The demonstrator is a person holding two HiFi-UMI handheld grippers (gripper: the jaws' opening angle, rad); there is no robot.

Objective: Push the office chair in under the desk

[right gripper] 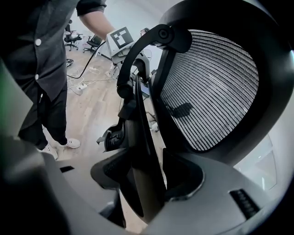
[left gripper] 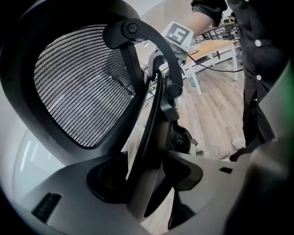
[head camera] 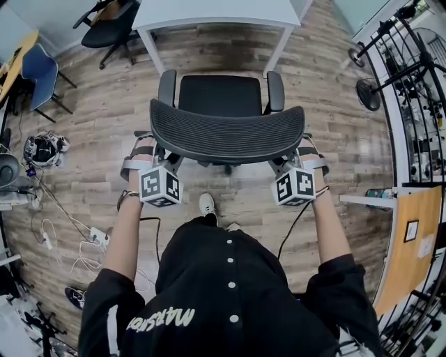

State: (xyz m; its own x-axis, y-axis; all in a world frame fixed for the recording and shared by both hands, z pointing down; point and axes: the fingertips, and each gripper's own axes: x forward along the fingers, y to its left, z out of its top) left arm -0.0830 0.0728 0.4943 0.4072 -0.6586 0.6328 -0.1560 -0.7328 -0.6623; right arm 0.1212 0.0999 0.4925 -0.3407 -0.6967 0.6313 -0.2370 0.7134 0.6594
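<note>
A black mesh office chair [head camera: 227,129] stands on the wood floor with its seat [head camera: 219,94] facing the white desk [head camera: 216,14] at the top of the head view, just short of the desk's front edge. My left gripper [head camera: 155,155] holds the left side of the backrest, my right gripper [head camera: 298,159] the right side. In the left gripper view the backrest's rim [left gripper: 151,137] runs between the jaws of the left gripper [left gripper: 147,176], beside the mesh [left gripper: 78,87]. The right gripper [right gripper: 144,176] clasps the rim [right gripper: 142,133] the same way, next to the mesh [right gripper: 209,87].
A second black chair [head camera: 111,28] and a blue chair [head camera: 38,70] stand at the far left. Cables and a power strip [head camera: 94,237] lie on the floor at left. Fan stands [head camera: 369,90] and an orange-topped table [head camera: 411,237] line the right side. My shoe [head camera: 207,204] is behind the chair.
</note>
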